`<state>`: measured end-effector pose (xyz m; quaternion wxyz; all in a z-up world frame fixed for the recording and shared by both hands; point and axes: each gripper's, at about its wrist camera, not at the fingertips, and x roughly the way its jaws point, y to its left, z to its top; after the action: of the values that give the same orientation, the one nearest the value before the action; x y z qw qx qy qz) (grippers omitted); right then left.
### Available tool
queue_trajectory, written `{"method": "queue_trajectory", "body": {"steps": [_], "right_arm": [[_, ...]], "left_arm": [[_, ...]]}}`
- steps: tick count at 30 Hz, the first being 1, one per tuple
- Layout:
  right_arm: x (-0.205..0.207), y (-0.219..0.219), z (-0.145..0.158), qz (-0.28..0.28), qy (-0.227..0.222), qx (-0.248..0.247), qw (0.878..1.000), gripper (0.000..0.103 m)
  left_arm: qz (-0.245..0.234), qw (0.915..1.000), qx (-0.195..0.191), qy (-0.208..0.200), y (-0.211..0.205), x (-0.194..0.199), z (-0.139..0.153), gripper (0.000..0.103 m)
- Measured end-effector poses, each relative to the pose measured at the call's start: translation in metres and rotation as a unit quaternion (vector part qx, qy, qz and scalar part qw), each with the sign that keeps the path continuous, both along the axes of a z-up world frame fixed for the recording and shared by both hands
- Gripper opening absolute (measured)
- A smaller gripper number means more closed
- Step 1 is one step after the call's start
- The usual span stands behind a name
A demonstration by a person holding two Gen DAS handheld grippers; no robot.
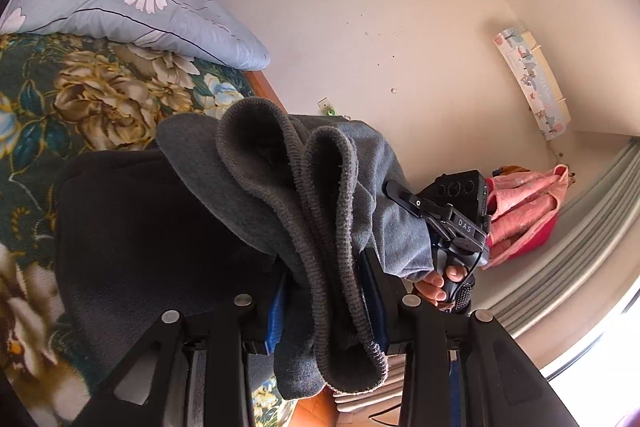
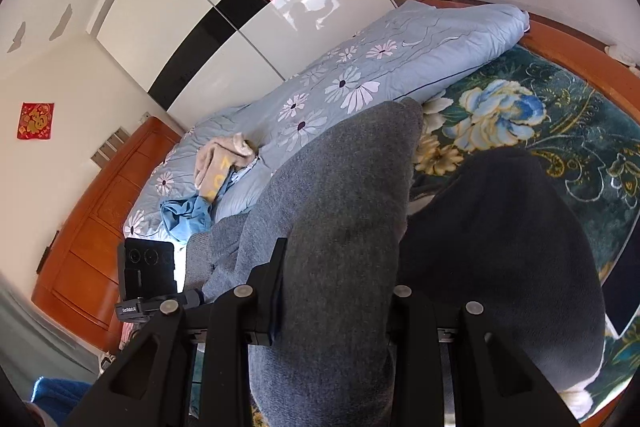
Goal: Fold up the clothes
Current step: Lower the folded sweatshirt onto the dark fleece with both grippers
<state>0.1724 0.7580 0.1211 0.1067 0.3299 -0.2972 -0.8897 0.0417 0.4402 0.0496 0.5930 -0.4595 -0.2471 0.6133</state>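
A grey knit garment (image 1: 320,195) with a ribbed hem is bunched between my left gripper's (image 1: 326,291) fingers, held up above the bed. My left gripper is shut on it. In the right wrist view the same grey garment (image 2: 340,219) runs between my right gripper's (image 2: 336,291) fingers, which are shut on it. A dark navy garment (image 2: 504,247) lies on the floral blanket under the grey one; it also shows in the left wrist view (image 1: 140,235). The other gripper with its camera block shows in each view, right (image 1: 460,211) and left (image 2: 148,275).
A green floral blanket (image 2: 560,115) covers the bed. A light blue flowered quilt (image 2: 360,75) lies along the far side with a beige and a blue garment (image 2: 216,179) on it. An orange wooden bed frame (image 2: 92,227), a white wardrobe (image 2: 224,11) and a pink garment (image 1: 524,203) surround the bed.
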Motion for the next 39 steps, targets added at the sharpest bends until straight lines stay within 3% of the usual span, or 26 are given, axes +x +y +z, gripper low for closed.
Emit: {"method": "queue_trajectory", "body": {"steps": [6,8,12,19,22,24,30,36,39], "right_arm": [[-0.022,0.023,-0.042,0.002,-0.044,-0.009,0.999,0.033],[-0.024,0.034,-0.062,-0.007,-0.062,-0.018,0.998,0.034],[-0.019,0.051,-0.08,-0.03,-0.054,-0.054,0.997,0.035],[-0.013,0.036,-0.052,-0.03,-0.072,0.004,0.997,0.043],[-0.001,0.036,-0.04,-0.048,-0.079,0.03,0.995,0.048],[0.011,0.041,-0.032,-0.067,-0.071,0.034,0.995,0.048],[0.03,0.034,-0.001,-0.094,-0.021,0.036,0.995,0.048],[0.012,-0.002,-0.002,-0.057,-0.017,0.093,0.994,0.048],[0.002,0.006,-0.017,-0.071,-0.035,0.082,0.993,0.048]], "left_arm": [[-0.001,0.9991,-0.027,-0.033,0.005,-0.004,-0.042,0.035],[0.003,0.9989,-0.018,-0.044,0.004,-0.008,-0.049,0.035],[0.002,0.9991,-0.027,-0.033,0.006,-0.01,-0.047,0.038],[0.017,0.9975,-0.067,0.016,-0.009,-0.008,-0.02,0.038],[0.048,0.9929,-0.09,0.061,-0.022,-0.006,0.0,0.038],[0.062,0.9887,-0.096,0.096,-0.025,-0.004,0.02,0.038],[0.039,0.9782,-0.09,0.183,0.005,0.011,0.069,0.039],[0.021,0.966,-0.131,0.222,0.049,0.021,0.059,0.039],[0.026,0.9674,-0.147,0.204,0.057,0.012,0.042,0.039]]}}
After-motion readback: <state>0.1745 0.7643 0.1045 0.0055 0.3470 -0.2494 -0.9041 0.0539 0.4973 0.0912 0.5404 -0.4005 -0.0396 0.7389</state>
